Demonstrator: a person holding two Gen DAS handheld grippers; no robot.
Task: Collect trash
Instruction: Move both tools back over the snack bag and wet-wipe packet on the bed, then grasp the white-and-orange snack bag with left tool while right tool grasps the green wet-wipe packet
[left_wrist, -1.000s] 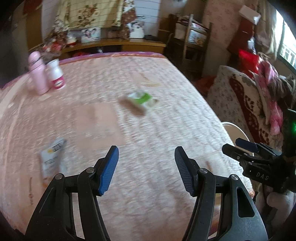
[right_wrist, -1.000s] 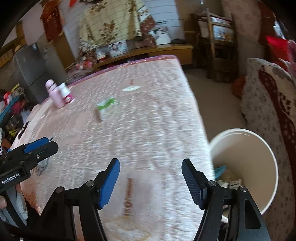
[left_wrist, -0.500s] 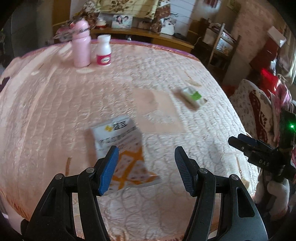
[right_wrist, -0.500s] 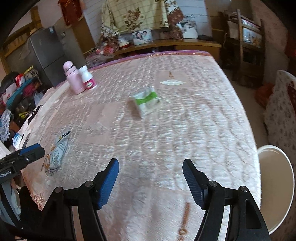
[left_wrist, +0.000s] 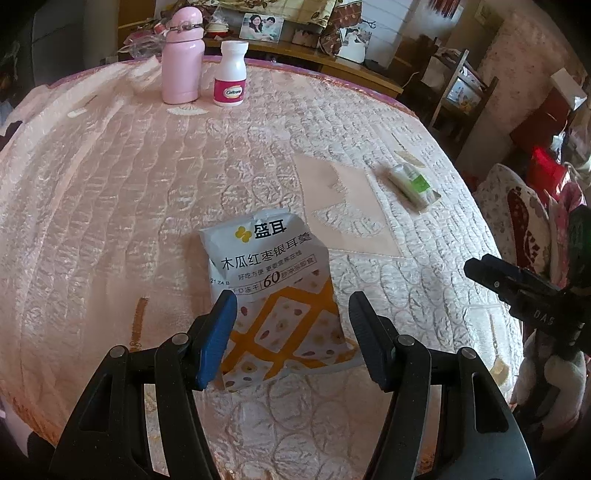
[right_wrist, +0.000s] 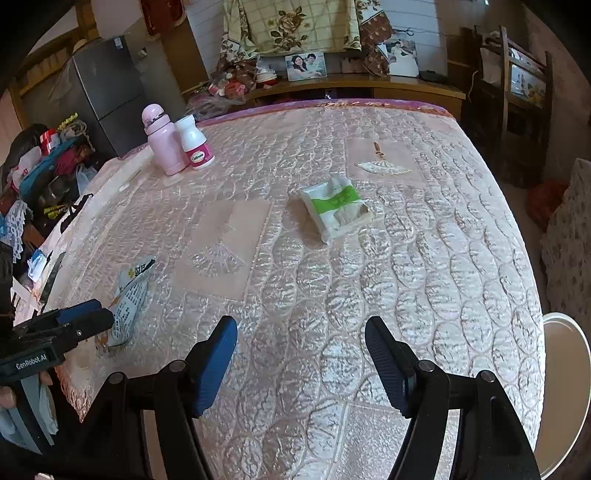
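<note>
A white and orange snack packet (left_wrist: 277, 291) lies flat on the pink quilted bed, near its front edge. My left gripper (left_wrist: 291, 314) is open, its jaws on either side of the packet's near end, empty. The packet also shows in the right wrist view (right_wrist: 129, 295), with the left gripper (right_wrist: 74, 321) beside it. A green and white tissue pack (right_wrist: 336, 206) lies mid-bed; it also shows in the left wrist view (left_wrist: 413, 186). My right gripper (right_wrist: 301, 354) is open and empty over the bed's near edge, well short of the tissue pack.
A pink flask (left_wrist: 183, 55) and a white pill bottle (left_wrist: 231, 74) stand at the bed's far left. A white bin (right_wrist: 569, 387) stands on the floor right of the bed. A patterned sofa (left_wrist: 524, 221) and wooden chair (right_wrist: 517, 92) stand to the right.
My left gripper swung left and forward until the snack packet came between its jaws. My right gripper turned left, away from the bin, to face the tissue pack. Both stayed open.
</note>
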